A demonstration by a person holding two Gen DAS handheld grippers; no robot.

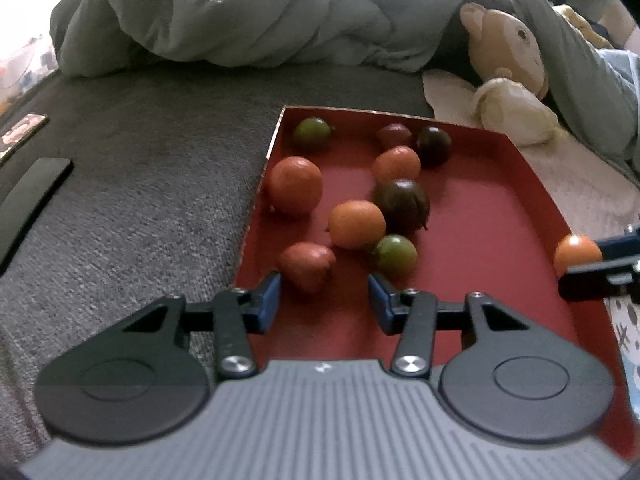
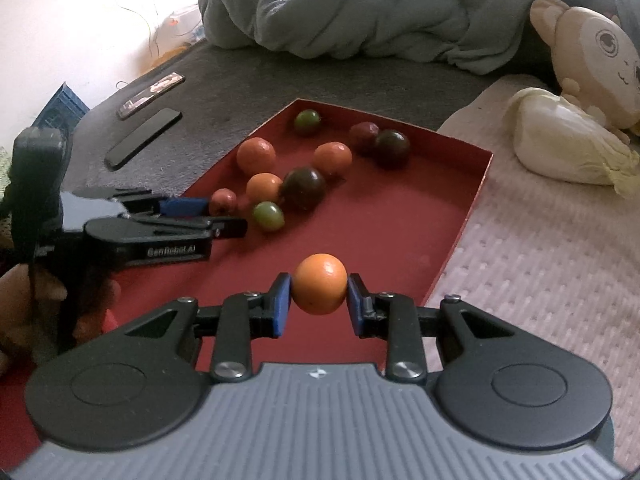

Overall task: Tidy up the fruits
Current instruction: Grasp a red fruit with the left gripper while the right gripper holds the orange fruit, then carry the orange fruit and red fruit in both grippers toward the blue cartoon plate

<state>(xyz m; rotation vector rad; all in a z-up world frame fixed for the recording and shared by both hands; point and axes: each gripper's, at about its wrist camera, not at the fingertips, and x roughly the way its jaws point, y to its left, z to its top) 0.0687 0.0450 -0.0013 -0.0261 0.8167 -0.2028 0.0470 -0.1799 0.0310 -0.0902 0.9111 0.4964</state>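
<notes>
The right gripper pinches an orange fruit over the near end of the red tray. The left gripper, jaws half open, brackets a reddish fruit without clamping it. These fruits look small, round, smooth and likely to roll, so grip across the middle.

You see: red tray | orange fruit held over it | green fruit inside it | blue-padded tongs | grey-blue blanket behind tray
</notes>
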